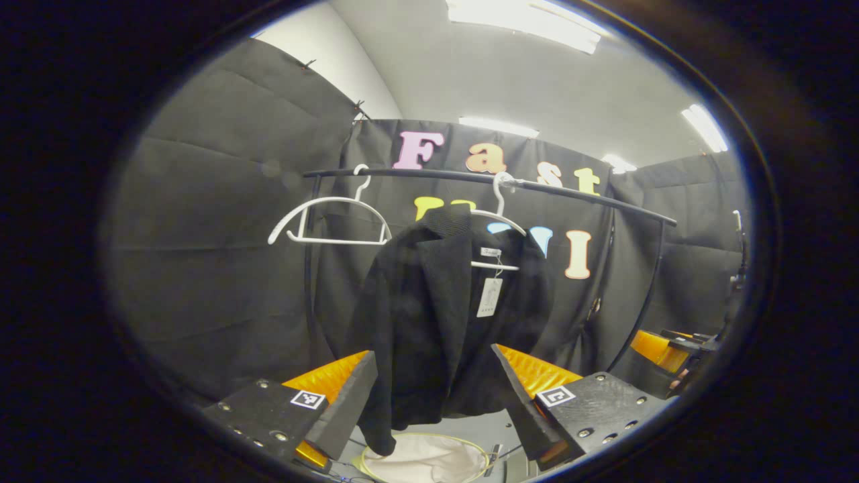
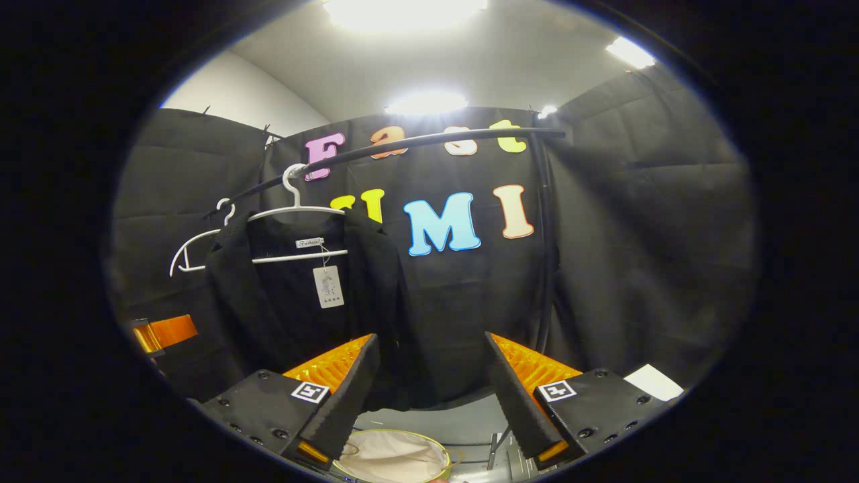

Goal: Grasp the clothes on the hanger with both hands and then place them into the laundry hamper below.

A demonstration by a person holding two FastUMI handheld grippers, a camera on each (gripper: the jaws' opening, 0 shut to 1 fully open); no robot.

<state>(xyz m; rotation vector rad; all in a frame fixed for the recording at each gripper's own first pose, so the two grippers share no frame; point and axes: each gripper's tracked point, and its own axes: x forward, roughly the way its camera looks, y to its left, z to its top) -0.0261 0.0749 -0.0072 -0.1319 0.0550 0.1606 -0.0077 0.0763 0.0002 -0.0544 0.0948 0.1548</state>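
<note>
A black jacket [image 1: 429, 322] with a white paper tag hangs on a white hanger [image 1: 500, 221] from the black rail [image 1: 483, 178]. My left gripper [image 1: 433, 389] is open, its fingers standing either side of the jacket's lower part and nearer the camera. In the right gripper view the same jacket [image 2: 295, 302] hangs at the left on its hanger [image 2: 295, 208]. My right gripper [image 2: 433, 389] is open, in front of the jacket's right hem. Below, the round hamper [image 1: 426, 459] with a pale lining sits on the floor, and the same hamper [image 2: 392, 456] lies under the right gripper.
An empty white hanger [image 1: 329, 221] hangs at the rail's left end, and the empty hanger [image 2: 201, 248] peeks out behind the jacket. The rack's black upright [image 2: 547, 268] stands at the right. The other gripper [image 1: 671, 349] shows at the right edge.
</note>
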